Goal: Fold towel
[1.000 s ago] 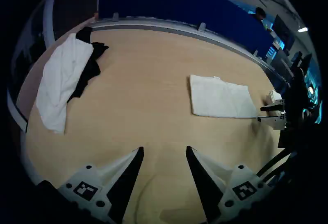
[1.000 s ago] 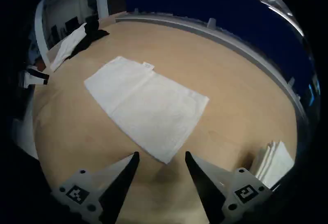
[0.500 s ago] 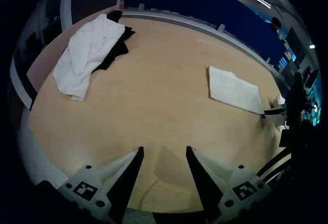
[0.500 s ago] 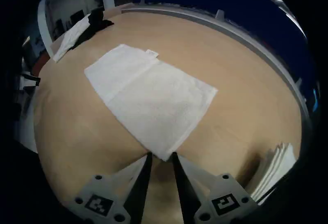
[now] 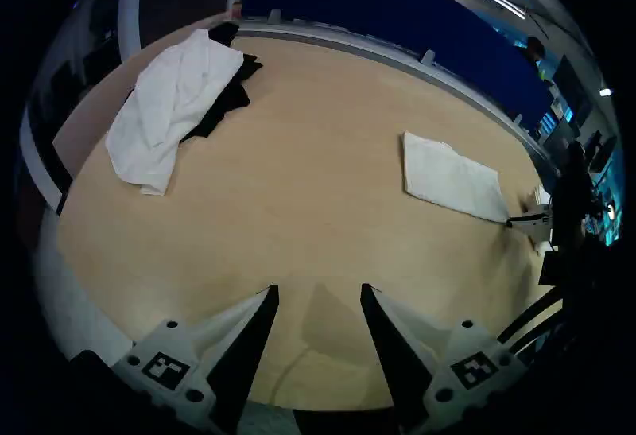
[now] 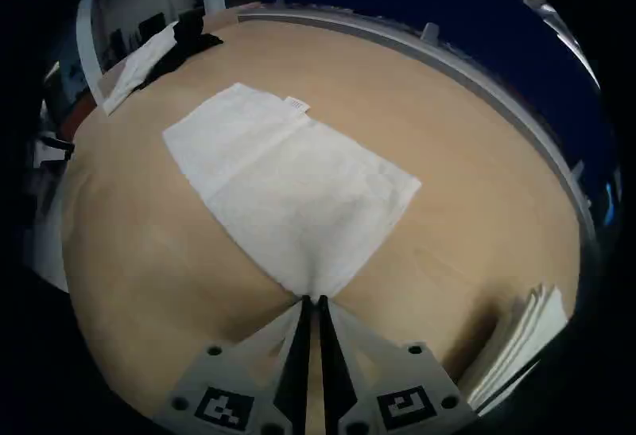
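Now right hand-held gripper (image 6: 312, 301) tight on towel (image 6: 286, 188) corner, formerly ajar

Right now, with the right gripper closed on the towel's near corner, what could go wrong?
The right gripper pinches only a corner tip of the towel; it may slip out on lifting. The left gripper hangs open over bare table, far from the towel, so a one-corner pull could drag or skew it. The stack of folded towels beside the right gripper might get bumped.

The left claw (image 5: 316, 312) and right claw (image 6: 312, 316) have black tapered fingers (image 5: 250, 339), white mounts, square markers.
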A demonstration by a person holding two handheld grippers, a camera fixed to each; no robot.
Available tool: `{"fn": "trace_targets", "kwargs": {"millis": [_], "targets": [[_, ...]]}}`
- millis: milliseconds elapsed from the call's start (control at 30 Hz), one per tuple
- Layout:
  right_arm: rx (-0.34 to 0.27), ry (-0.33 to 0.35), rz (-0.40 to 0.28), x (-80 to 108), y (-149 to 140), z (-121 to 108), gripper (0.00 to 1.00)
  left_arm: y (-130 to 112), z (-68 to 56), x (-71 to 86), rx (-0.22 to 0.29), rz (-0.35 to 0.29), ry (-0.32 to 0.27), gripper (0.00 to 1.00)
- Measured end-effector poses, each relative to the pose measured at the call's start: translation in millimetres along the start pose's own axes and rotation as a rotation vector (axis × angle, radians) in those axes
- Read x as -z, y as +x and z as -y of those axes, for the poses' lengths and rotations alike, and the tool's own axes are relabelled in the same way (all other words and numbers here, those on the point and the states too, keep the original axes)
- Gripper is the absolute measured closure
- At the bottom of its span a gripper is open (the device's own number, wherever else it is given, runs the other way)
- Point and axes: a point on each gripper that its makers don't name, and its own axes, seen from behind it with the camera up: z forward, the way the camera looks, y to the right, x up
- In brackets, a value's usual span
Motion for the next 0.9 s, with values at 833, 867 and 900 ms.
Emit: {"fn": "trace_targets", "kwargs": {"millis": [833,867,900], "targets": [[0.096,-0.002,-0.192,35.7,132.7,12.3,0.95,12.6,-3.8,12.7,0.050,-0.042,-0.048,0.24],[0.102,0.000,-0.191,34.7,135.6,13.9,0.95,12.9,-3.8,13.9,0.053,-0.045,-0.049,0.25],[0.107,0.002,-0.191,33.9,138.4,15.7,0.95,13.1,-3.6,15.1,0.056,-0.047,-0.050,0.25]]}}
